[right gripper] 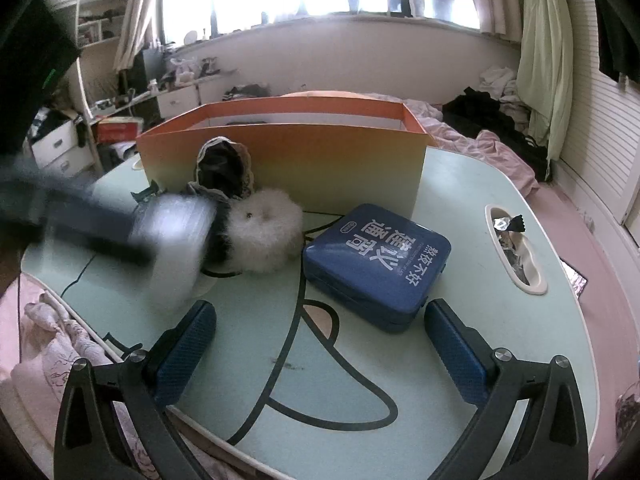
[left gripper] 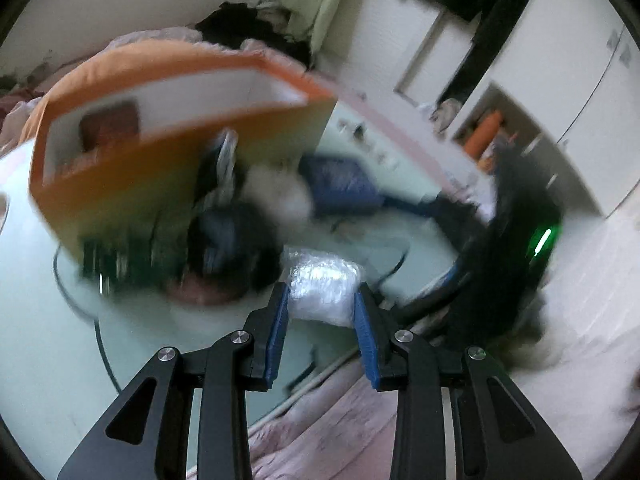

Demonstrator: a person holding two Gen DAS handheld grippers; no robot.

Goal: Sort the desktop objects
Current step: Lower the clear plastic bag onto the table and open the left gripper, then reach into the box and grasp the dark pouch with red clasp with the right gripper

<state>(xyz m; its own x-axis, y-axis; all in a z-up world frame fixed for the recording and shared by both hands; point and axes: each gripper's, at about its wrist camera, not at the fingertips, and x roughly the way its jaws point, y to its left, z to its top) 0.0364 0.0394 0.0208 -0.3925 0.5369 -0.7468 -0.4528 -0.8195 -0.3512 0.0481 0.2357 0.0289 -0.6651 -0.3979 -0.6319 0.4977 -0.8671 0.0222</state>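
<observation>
The left claw [left gripper: 321, 308] grips a crinkly clear plastic packet [left gripper: 320, 288] above the counter's [right gripper: 460, 184] near-left edge, beside the fluffy white ball [right gripper: 262, 236] and in front of the orange box [right gripper: 280, 160]. The right claw [right gripper: 320, 352] hangs open and empty before the blue tin [right gripper: 376, 264]. The left wrist view is smeared, so the slippery packet could probably slide out or clip the box's front wall.

The whole left wrist view is smeared with motion blur; the dark heap [left gripper: 236, 240] at centre cannot be identified. In the right wrist view, the left tool [right gripper: 176, 236] is a blurred streak at middle left, hiding the surface [right gripper: 460, 184] behind it.
</observation>
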